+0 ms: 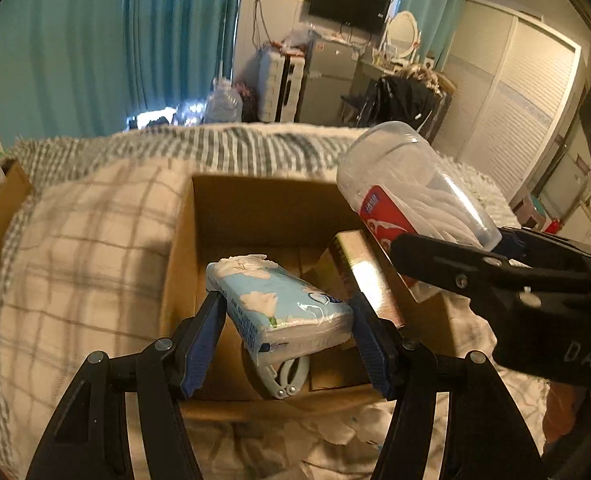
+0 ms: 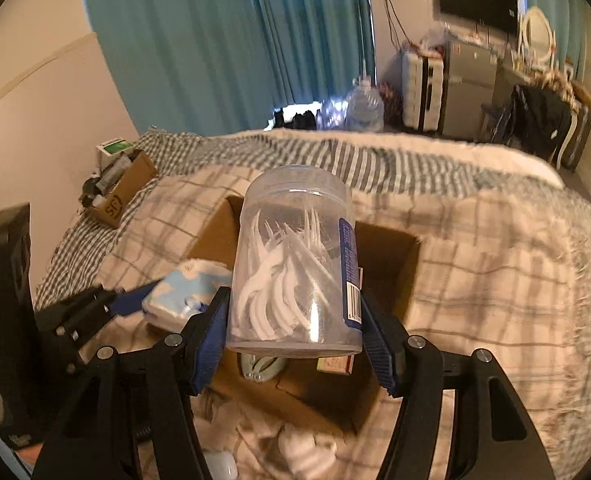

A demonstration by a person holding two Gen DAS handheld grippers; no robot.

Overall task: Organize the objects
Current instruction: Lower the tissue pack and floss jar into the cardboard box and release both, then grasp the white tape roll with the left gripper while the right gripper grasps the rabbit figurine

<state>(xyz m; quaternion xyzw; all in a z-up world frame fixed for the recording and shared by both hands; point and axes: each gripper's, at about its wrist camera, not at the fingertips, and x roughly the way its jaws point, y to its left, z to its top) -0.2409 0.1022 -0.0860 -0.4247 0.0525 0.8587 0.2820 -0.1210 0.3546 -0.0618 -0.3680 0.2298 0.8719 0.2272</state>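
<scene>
A bedroom with a big bed

The bed has a checked blanket (image 2: 475,280) and a striped blanket (image 1: 199,148) behind it. Blue curtains (image 1: 107,40) hang by the wall. A black TV (image 1: 349,4) is up on the wall, near a round white mirror (image 1: 402,34). A big water bottle (image 2: 364,110) stands on the floor, near a white suitcase (image 2: 421,92). A white closet (image 1: 523,104) is on the right.

Bed (image 2: 495,280) under my fingers, w/ plaid blanket (image 1: 75,260) over striped one (image 2: 375,160). Open cardboard box (image 1: 255,208) sits directly on the plaid, mid-bed. 2nd smaller box (image 2: 125,192) w/ bottles at far left edge. White crumpled bits (image 2: 303,448) on blanket near me.
</scene>
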